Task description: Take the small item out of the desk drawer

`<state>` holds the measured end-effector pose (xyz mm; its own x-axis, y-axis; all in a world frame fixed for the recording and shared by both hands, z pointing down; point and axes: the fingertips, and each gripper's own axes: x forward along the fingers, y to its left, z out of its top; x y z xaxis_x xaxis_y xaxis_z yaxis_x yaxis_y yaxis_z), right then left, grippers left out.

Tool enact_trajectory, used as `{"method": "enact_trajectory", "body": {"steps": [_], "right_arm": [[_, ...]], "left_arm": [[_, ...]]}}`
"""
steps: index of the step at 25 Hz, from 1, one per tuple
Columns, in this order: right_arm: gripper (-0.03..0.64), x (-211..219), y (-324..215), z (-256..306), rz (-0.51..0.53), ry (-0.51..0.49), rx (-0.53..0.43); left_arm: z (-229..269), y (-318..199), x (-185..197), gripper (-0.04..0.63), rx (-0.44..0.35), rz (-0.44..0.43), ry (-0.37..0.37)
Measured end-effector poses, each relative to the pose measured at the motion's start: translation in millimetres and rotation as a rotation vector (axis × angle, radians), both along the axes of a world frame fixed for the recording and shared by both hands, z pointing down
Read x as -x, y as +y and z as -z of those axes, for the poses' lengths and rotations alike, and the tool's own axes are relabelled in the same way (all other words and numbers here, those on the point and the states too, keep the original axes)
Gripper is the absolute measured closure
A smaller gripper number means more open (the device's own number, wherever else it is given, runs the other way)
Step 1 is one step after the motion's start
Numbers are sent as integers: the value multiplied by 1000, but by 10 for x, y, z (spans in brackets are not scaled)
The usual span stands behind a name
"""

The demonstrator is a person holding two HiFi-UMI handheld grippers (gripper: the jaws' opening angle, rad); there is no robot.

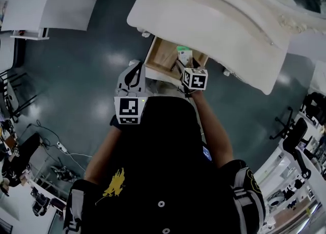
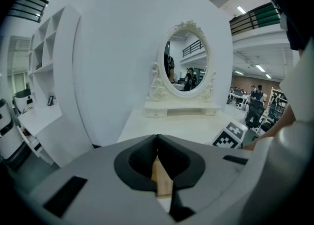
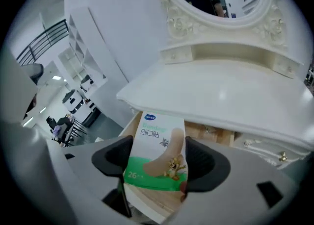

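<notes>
Green-and-white bandage box [image 3: 154, 140] stands pinched upright in the right gripper [image 3: 156, 165] — open wooden drawer [image 3: 208, 133] just beneath its jaws; left gripper [image 2: 157, 162] pressed together, empty.

white-green bandage box [image 3: 156, 153] upright above open drawer [image 3: 211, 133]

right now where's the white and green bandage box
In the right gripper view the white and green bandage box is clamped in the right hand-held gripper, just over the open wooden drawer below the white dressing-table top.
</notes>
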<state>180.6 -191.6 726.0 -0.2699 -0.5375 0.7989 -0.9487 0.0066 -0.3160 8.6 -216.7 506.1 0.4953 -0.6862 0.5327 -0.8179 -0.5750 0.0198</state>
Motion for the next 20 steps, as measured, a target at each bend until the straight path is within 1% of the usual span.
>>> {"method": "enact_trajectory", "body": {"steps": [5, 10, 15, 20], "right_arm": [[268, -157, 169, 567, -63, -30, -122], [272, -337, 231, 1248, -155, -53, -278], [272, -550, 299, 2012, -233, -30, -452], [272, -777, 409, 2666, -312, 9, -594]], "left_arm": [[145, 89, -216, 581, -46, -80, 17], [352, 176, -420, 581, -95, -162, 32], [607, 148, -534, 581, -158, -213, 62], [863, 62, -687, 581, -222, -257, 85]]}}
